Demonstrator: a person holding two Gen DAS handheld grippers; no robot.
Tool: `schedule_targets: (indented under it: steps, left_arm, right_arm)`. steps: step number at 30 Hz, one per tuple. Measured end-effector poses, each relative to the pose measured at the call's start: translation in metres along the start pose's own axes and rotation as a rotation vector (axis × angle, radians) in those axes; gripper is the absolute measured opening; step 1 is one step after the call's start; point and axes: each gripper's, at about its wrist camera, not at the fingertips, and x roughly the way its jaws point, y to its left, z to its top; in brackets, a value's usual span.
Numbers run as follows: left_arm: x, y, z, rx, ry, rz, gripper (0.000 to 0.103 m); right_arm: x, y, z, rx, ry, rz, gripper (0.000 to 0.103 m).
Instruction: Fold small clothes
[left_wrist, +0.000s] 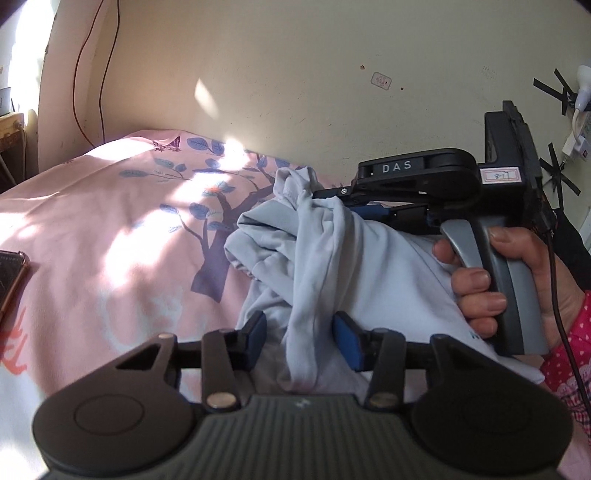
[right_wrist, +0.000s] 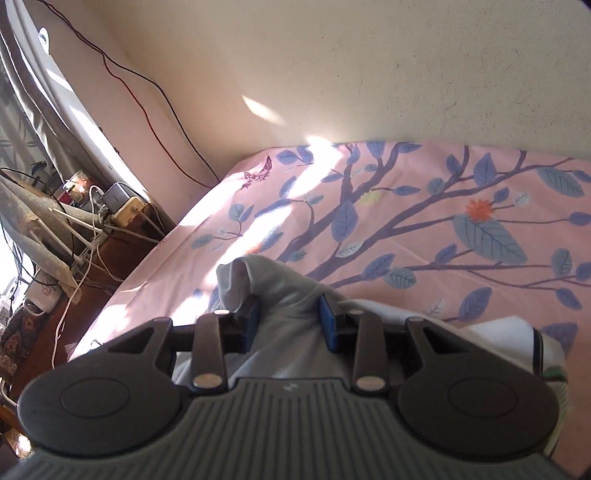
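Bed (left_wrist: 110, 229), garment (left_wrist: 332, 258) bunched and lifted over its near edge. Left gripper (left_wrist: 300, 334) and right gripper (right_wrist: 288, 321) — each half-open with cloth between the pads; true pinch cannot be confirmed. Best next: grip separate hems firmly, then spread flat before creasing.

I see the garment (left_wrist: 332, 258) bunched on the bedsheet (left_wrist: 110, 240), its folds between the left gripper (left_wrist: 300, 336) pads at 6 o'clock. Right gripper (left_wrist: 332, 195) enters from 3 o'clock, atop the bunch. A phone (left_wrist: 9, 280) lies at 9 o'clock. Wall (left_wrist: 295, 74) behind at 12.
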Motion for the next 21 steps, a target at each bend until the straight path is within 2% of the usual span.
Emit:
schedule_targets:
  steps: [1,2,3,4,5,7,9,11,14,16,18,21]
  left_arm:
    - [-0.003,0.000,0.001,0.003,-0.007,-0.003,0.047]
    - [-0.008,0.000,0.002,0.005,-0.021,-0.009,0.060]
    - [-0.014,0.002,0.004,0.004,-0.047,-0.007,0.079]
    - [-0.021,0.003,0.009,-0.004,-0.085,0.003,0.086]
    - [-0.026,0.006,0.015,-0.014,-0.112,0.007,0.095]
    - [-0.025,0.011,0.028,-0.026,-0.116,-0.015,0.099]
    - [-0.016,0.014,0.039,-0.048,-0.089,-0.041,0.100]
    - [0.001,0.016,0.045,-0.069,-0.052,-0.092,0.100]
    - [0.027,0.012,0.047,-0.077,0.012,-0.143,0.101]
    - [0.041,0.009,0.043,-0.083,0.050,-0.144,0.102]
    - [0.050,0.010,0.035,-0.075,0.069,-0.142,0.103]
    - [0.048,0.012,0.033,-0.073,0.068,-0.162,0.103]
  right_arm:
    - [-0.009,0.002,-0.002,0.007,-0.016,0.007,0.040]
    - [-0.022,0.002,-0.003,0.030,-0.039,0.026,0.042]
    - [-0.036,0.002,-0.005,0.050,-0.066,0.063,0.049]
    - [-0.058,0.000,-0.007,0.067,-0.119,0.125,0.058]
    - [-0.076,-0.001,-0.011,0.067,-0.168,0.143,0.063]
    - [-0.113,-0.007,-0.023,0.053,-0.257,0.092,0.080]
    - [-0.141,-0.021,-0.041,0.072,-0.310,0.019,0.082]
    - [-0.154,-0.044,-0.062,0.155,-0.299,-0.023,0.082]
    - [-0.158,-0.071,-0.092,0.274,-0.266,-0.023,0.082]
    - [-0.156,-0.080,-0.103,0.335,-0.251,-0.014,0.082]
    - [-0.150,-0.079,-0.106,0.352,-0.233,0.003,0.082]
    - [-0.135,-0.066,-0.102,0.303,-0.200,0.024,0.082]
